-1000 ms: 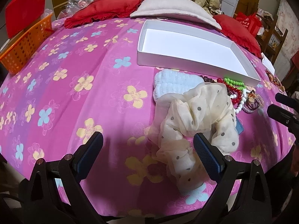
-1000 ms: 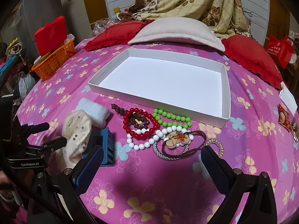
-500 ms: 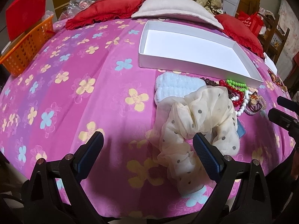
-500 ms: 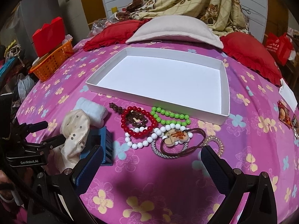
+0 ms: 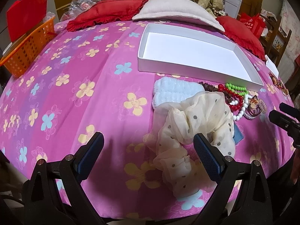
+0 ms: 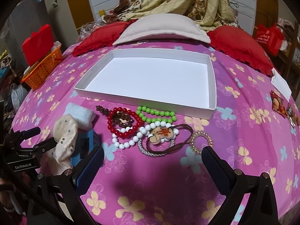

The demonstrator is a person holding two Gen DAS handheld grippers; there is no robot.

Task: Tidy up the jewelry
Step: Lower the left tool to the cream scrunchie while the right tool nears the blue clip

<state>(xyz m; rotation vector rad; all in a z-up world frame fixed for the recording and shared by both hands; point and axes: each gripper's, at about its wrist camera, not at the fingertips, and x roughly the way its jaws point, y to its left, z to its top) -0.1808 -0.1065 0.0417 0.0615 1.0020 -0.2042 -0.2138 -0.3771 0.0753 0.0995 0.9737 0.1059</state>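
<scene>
Both grippers, left [image 5: 148, 148] and right [image 6: 152, 159], hang open and have edged nearer the bracelets [image 6: 124, 120]. Nothing sits in the far tray [image 6: 212, 86] yet; sorting hasn't begun.

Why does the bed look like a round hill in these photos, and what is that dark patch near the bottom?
Both wrist views use fisheye lenses, so the flat pink bedspread bulges and the corners go black. In the right wrist view the dark patch is shadow on the cloth between the open jaws; the white tray floor glares bright. The left wrist view has the same shadow, falling partly on the dotted scarf.
</scene>
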